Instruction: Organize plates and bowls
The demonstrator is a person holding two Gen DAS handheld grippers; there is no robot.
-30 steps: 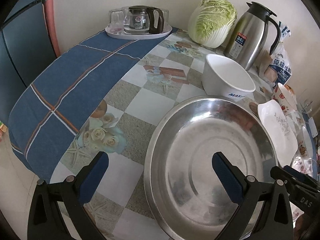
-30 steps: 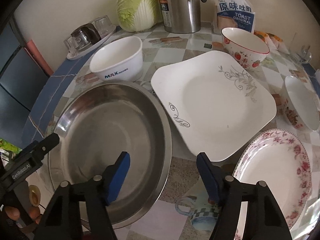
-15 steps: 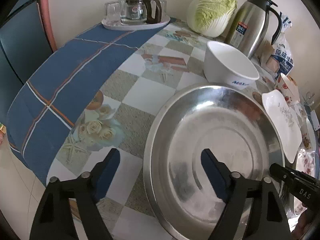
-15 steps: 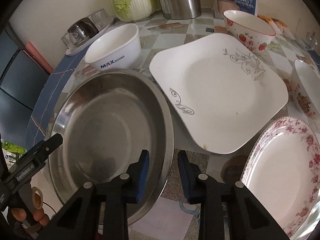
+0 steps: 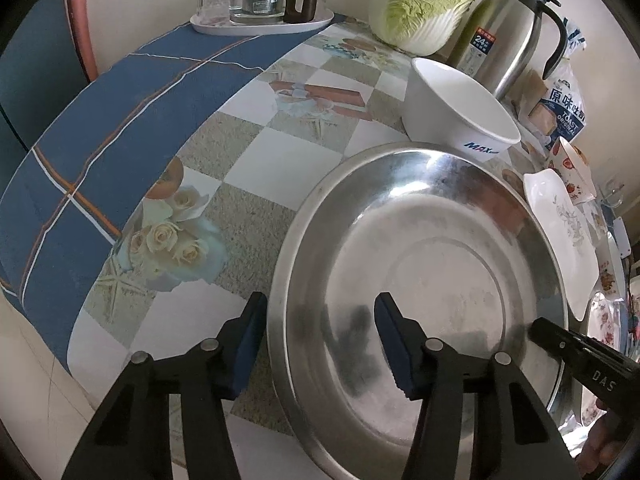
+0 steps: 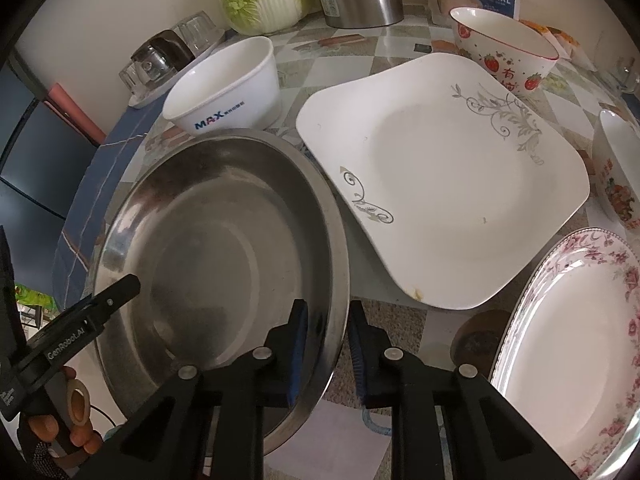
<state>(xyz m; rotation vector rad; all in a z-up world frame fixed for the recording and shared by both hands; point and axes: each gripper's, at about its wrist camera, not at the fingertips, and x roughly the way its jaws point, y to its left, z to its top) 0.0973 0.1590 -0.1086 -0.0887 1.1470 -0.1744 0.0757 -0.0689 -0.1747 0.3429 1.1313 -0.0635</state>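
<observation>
From the left wrist view, the left tool (image 5: pixel 320 344) straddles the near-left rim of the wide round stainless-steel basin (image 5: pixel 432 264), one blue pad outside on the checked, flower-printed surface (image 5: pixel 260 160), the other inside the basin. Its jaws are closing, with gaps still showing on both sides of the rim. Behind the basin stands a white round bowl with blue "MAX" lettering (image 5: pixel 456 112), beside a steel thermos jug (image 5: pixel 508 36).

From the right wrist view, the right tool (image 6: pixel 326 354) is set over the basin's near-right rim, its jaws closing tight against the thin metal edge. Just right of the basin lies a white square plate with grey scrollwork (image 6: pixel 444 172); a pink-flowered round plate (image 6: pixel 572 344) lies nearer.
</observation>
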